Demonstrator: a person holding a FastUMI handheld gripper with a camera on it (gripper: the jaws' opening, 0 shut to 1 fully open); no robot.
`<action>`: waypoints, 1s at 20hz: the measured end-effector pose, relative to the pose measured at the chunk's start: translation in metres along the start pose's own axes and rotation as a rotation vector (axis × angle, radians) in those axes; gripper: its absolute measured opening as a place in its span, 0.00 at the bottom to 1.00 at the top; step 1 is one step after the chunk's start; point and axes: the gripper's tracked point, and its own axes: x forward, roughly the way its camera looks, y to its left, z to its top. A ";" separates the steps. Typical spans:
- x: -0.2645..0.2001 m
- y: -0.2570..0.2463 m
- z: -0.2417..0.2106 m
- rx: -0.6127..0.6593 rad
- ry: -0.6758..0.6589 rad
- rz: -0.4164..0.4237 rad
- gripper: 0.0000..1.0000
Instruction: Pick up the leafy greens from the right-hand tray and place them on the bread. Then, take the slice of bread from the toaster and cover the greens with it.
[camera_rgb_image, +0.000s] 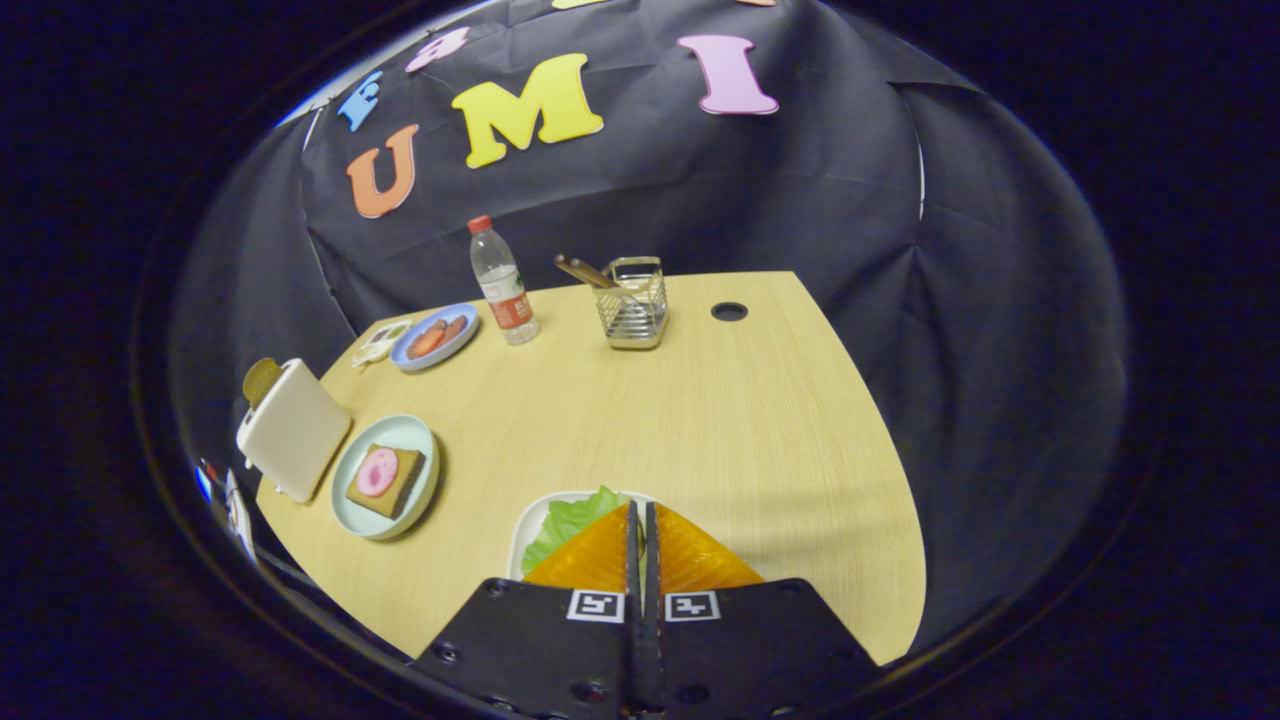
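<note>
The leafy greens lay on a white tray just ahead of the hand-held gripper, poking out at about ten o'clock from its orange fingers. Those fingers were drawn together with only a thin slit between them, and nothing showed in that slit; their tips hung over the tray, covering much of it. Whether they touched the greens could not be told.

At nine o'clock from the greens sat a pale green plate carrying a slice of bread topped with a pink round slice. Just beside that plate, farther toward nine o'clock, stood the cream toaster, with a brown slice of bread sticking up from its top.

Beyond, toward eleven o'clock, a blue plate held reddish food, with a water bottle next to it. At twelve o'clock a wire caddy held a wooden-handled utensil. All rested on the light wooden counter, which had a dark round hole near its far edge.
</note>
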 end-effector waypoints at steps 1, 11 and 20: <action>-0.005 0.006 0.006 -0.003 -0.007 0.006 0.00; -0.028 0.012 0.030 -0.041 -0.051 -0.089 0.00; 0.022 -0.047 -0.065 0.040 0.065 -0.099 0.85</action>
